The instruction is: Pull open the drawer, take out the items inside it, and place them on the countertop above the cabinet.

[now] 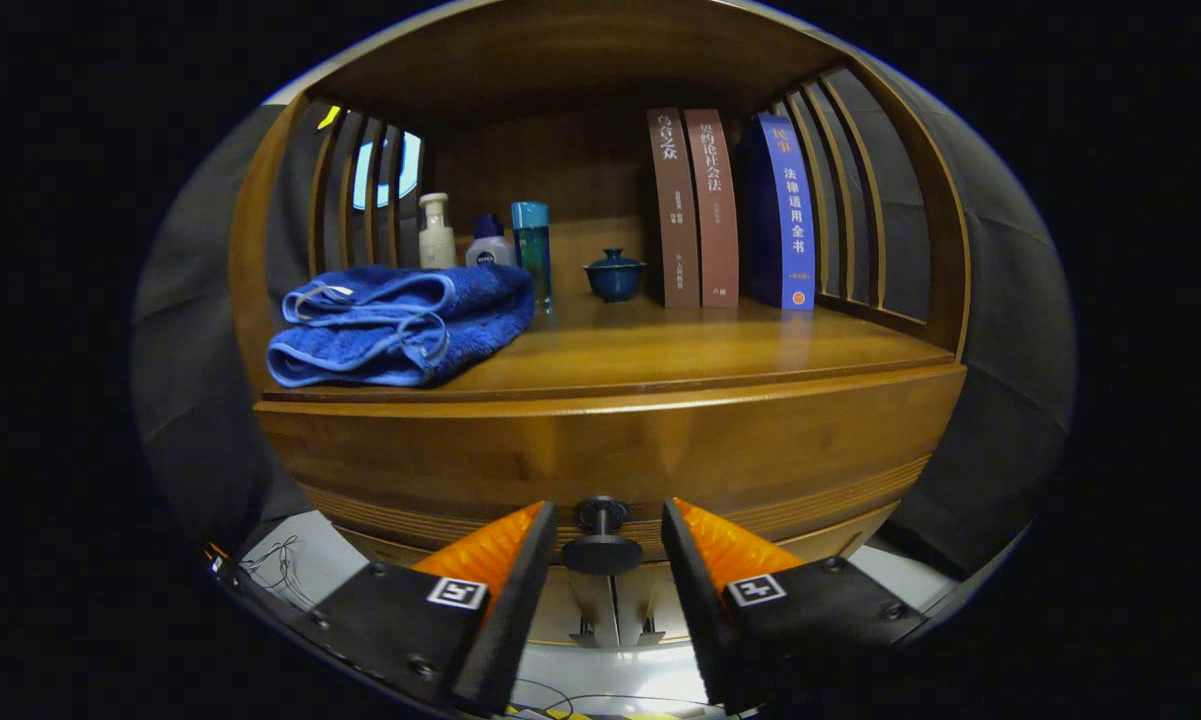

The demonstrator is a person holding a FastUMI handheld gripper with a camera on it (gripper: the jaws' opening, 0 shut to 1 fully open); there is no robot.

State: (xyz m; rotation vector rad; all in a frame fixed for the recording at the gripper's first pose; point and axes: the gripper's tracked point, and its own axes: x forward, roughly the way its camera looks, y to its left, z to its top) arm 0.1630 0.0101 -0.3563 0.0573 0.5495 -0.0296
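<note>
Drawer shut; knob not yet gripped.
My tool (607, 545) stood open astride the drawer knob (601, 535), holding nothing; an off-centre closure risked slipping off.

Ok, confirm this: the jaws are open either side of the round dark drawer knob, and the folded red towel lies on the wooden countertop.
Wrong on colour: the gripper view shows a folded blue towel on the wooden countertop. The rest holds: the jaws are open either side of the round dark drawer knob.

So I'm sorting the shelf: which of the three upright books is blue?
The blue book, rightmost, beside the slatted side; the other two are brown. The fingers straddle the drawer knob, open.
</note>
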